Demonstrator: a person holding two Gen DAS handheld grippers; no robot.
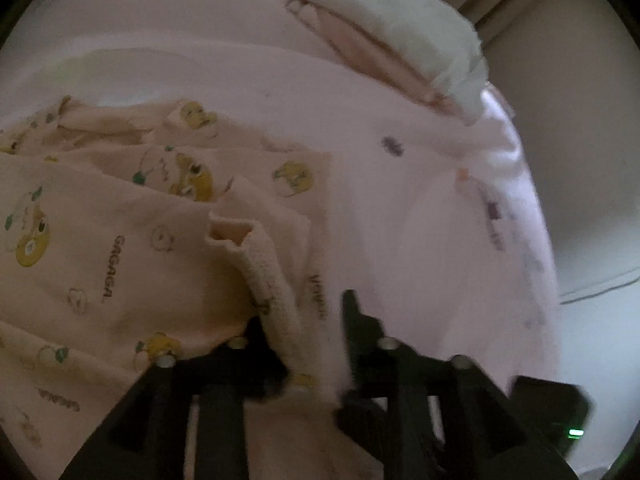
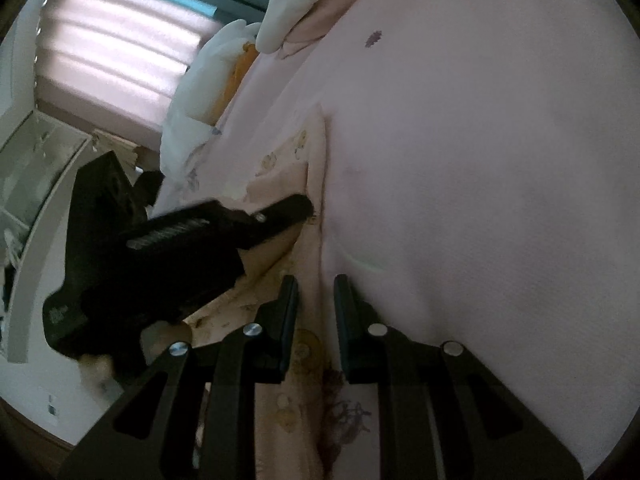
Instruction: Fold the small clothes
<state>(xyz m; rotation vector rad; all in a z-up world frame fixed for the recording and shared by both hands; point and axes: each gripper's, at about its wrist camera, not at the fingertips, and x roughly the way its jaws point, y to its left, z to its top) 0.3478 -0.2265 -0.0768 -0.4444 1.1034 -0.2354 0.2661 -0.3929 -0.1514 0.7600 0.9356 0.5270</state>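
Observation:
A small peach garment (image 1: 120,248) printed with yellow ducks and letters lies crumpled on the pink bedsheet (image 1: 380,200) at the left of the left wrist view. My left gripper (image 1: 308,312) is open, and the garment's ribbed cuff (image 1: 272,280) lies between its fingers, against the left one. In the right wrist view the garment's edge (image 2: 312,184) runs up the middle. My right gripper (image 2: 316,300) is open just above that edge. The left gripper (image 2: 292,208) also shows there, at the left, reaching onto the garment.
A white and pink pillow (image 1: 400,32) lies at the far end of the bed. The bed's right edge (image 1: 540,240) drops to a pale floor. In the right wrist view a window blind (image 2: 112,60) and a white cabinet (image 2: 36,184) stand beyond the bed.

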